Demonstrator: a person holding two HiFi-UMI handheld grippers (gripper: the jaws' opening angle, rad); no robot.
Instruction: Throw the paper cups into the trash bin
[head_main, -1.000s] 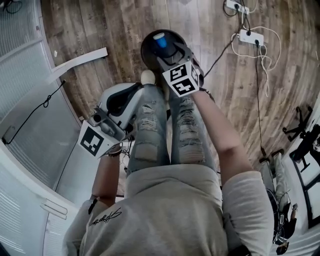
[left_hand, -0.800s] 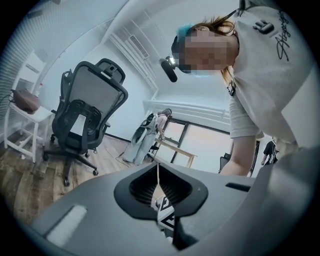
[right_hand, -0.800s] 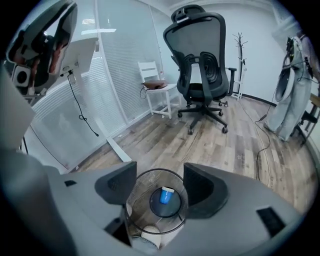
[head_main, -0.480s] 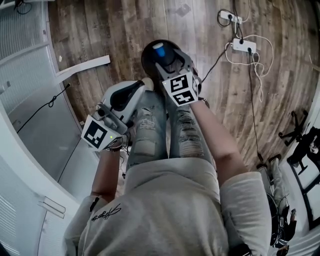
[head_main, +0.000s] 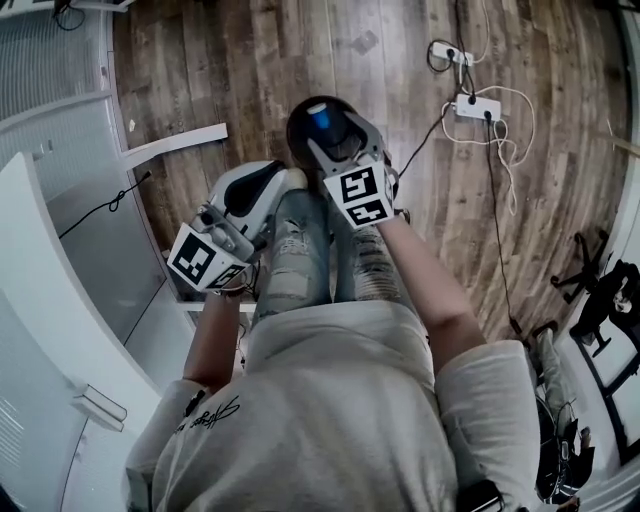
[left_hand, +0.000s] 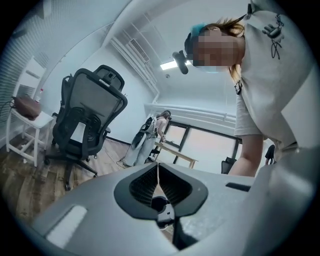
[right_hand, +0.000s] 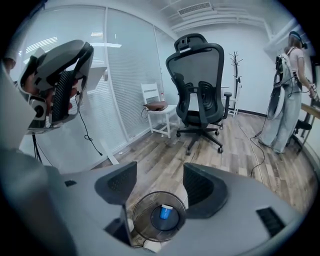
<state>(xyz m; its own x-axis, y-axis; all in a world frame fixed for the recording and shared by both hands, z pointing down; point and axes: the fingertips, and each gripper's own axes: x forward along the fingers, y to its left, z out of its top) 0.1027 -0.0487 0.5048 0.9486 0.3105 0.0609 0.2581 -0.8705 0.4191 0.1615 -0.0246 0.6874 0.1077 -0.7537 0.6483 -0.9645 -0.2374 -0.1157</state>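
Hovering above the trash bin (right_hand: 145, 222), right gripper (right_hand: 160, 183) jaws spread.

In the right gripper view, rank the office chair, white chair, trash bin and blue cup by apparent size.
Largest: office chair
Next: trash bin and white chair, about alike; the bin is nearer
Smallest: blue cup
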